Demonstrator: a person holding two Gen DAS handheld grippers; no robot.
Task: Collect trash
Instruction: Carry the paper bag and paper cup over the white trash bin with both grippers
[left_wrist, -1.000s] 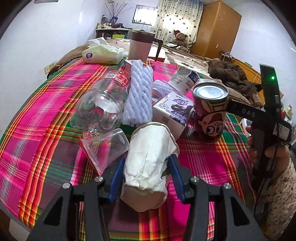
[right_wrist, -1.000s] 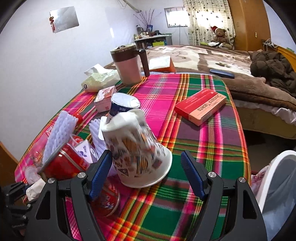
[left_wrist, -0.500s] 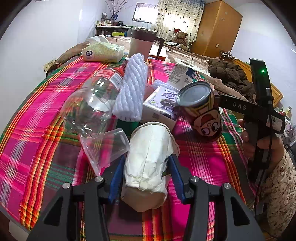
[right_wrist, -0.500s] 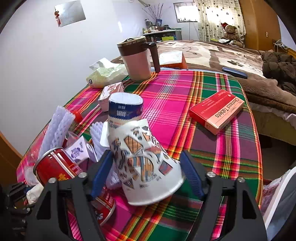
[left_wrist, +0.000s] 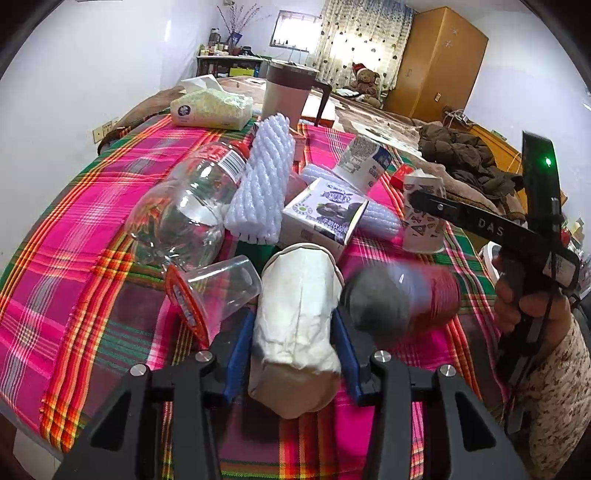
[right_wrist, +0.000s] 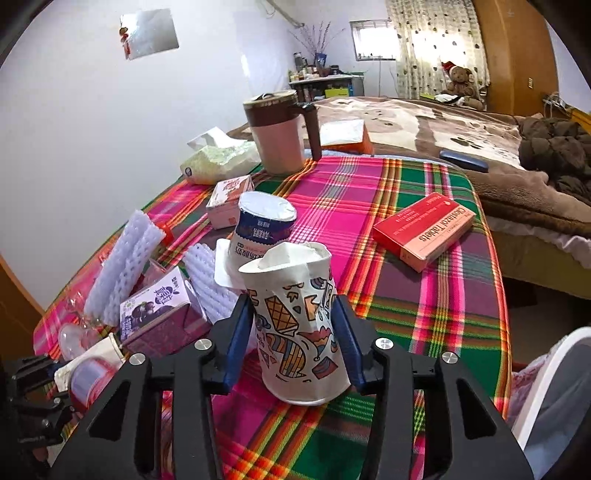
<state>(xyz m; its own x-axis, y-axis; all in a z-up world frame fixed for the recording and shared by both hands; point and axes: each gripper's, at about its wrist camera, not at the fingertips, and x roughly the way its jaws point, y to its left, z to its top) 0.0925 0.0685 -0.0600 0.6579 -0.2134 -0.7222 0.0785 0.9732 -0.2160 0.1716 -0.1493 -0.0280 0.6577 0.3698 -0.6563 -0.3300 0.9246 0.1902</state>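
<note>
A crumpled white paper cup (left_wrist: 295, 314) lies on its side on the plaid tablecloth (left_wrist: 74, 258). My left gripper (left_wrist: 293, 321) holds it, blue pads pressing both sides as the jaws close further. My right gripper (right_wrist: 293, 306) is closing on a patterned paper cup (right_wrist: 299, 332), which stands upside down with its top squashed between the pads. In the left wrist view that cup (left_wrist: 421, 218) shows at the right, behind the right gripper's black frame. A red can (left_wrist: 402, 295) lies blurred on its side just right of the white cup.
A clear bottle (left_wrist: 184, 214), a clear plastic cup (left_wrist: 218, 291), white foam netting (left_wrist: 262, 184), a purple carton (left_wrist: 325, 214) and a yogurt cup (right_wrist: 262, 225) crowd the left side. A red box (right_wrist: 424, 229), a pink jug (right_wrist: 277, 136) and tissues (left_wrist: 210, 107) lie farther back. A white bin (right_wrist: 546, 387) stands at the right.
The right gripper's jaws have come in from wide apart and squeezed the patterned cup. The red can stood upright, tipped, and now lies on its side. The left gripper tightened slightly.
</note>
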